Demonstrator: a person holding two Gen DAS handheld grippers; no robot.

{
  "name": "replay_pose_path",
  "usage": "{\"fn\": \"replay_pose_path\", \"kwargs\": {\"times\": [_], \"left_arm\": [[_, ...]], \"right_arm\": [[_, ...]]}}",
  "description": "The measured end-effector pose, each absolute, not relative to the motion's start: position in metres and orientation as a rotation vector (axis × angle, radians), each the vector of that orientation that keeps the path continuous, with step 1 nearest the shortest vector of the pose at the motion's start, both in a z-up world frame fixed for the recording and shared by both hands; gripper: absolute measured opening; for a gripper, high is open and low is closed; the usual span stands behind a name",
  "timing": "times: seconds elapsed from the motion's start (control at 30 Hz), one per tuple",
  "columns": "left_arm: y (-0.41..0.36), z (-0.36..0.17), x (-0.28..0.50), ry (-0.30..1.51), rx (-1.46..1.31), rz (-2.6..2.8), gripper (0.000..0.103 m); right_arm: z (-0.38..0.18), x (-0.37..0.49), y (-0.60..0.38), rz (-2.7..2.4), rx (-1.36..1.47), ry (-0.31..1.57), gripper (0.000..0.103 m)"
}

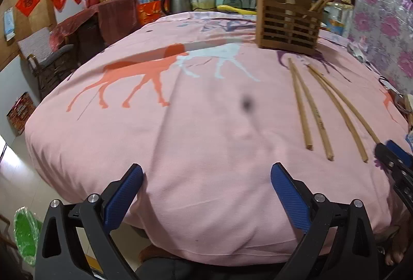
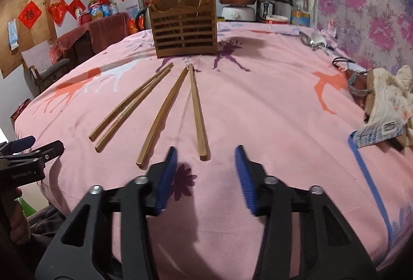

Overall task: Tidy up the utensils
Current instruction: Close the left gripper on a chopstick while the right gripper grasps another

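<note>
On pink cloth point(image 2: 258, 109), four chopsticks point(image 2: 171, 112) lying before wooden holder point(image 2: 184, 30); left gripper point(image 1: 206, 176) and right gripper point(image 2: 206, 158) both hovering wide apart, gripping nothing.

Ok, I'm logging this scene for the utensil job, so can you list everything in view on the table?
Chopsticks: four loose, tan, lying on the cloth before the holder.
Holder: one, brown slatted wood, far centre, more chopsticks standing in both ends.
Spoons: metal, count unclear, far right.
Rag: one, cream, right edge.
Cloth: one, pink with horse prints, covering the table.
Left gripper: jaws open, empty.
Right gripper: jaws open, empty, near the chopstick ends.
</note>
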State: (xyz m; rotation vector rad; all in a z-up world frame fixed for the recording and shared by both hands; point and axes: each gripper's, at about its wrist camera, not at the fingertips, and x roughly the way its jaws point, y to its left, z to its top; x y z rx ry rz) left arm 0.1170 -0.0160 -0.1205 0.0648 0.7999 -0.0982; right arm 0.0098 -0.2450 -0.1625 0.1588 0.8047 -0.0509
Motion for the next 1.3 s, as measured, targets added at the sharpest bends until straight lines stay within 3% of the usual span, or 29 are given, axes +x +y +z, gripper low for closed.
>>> {"fn": "replay_pose_path", "kwargs": {"times": [0.1,0.37,0.57,0.67,0.73,0.77,1.0,1.13,1.3], "left_arm": [[-0.026,-0.118,0.118,0.788,0.08,-0.145,0.098],[-0.065,-0.118,0.125,0.737,0.181,-0.246,0.097],[-0.08,-0.125,0.134,0.739,0.214,-0.267,0.086],[-0.082,-0.124,0.143,0.741,0.197,-0.29,0.059],[-0.081,-0.123,0.142,0.735,0.202,-0.287,0.015],[-0.079,-0.124,0.143,0.733,0.218,-0.271,0.009],[-0.041,-0.122,0.136,0.741,0.153,-0.215,0.013],[-0.039,-0.123,0.139,0.737,0.135,-0.195,0.044],[-0.037,-0.124,0.146,0.733,0.102,-0.195,0.042]], "right_arm": [[-0.164,0.013,-0.246,-0.049,0.167,0.803,0.033],[-0.165,0.014,-0.247,-0.047,0.174,0.8,0.033],[-0.165,0.014,-0.247,-0.05,0.165,0.798,0.033],[-0.165,0.014,-0.247,-0.049,0.166,0.797,0.033],[-0.165,0.014,-0.247,-0.049,0.165,0.797,0.033],[-0.165,0.014,-0.247,-0.049,0.167,0.797,0.033],[-0.165,0.013,-0.246,-0.048,0.172,0.795,0.033],[-0.165,0.013,-0.246,-0.049,0.172,0.794,0.033],[-0.165,0.015,-0.242,-0.056,0.151,0.786,0.033]]}}
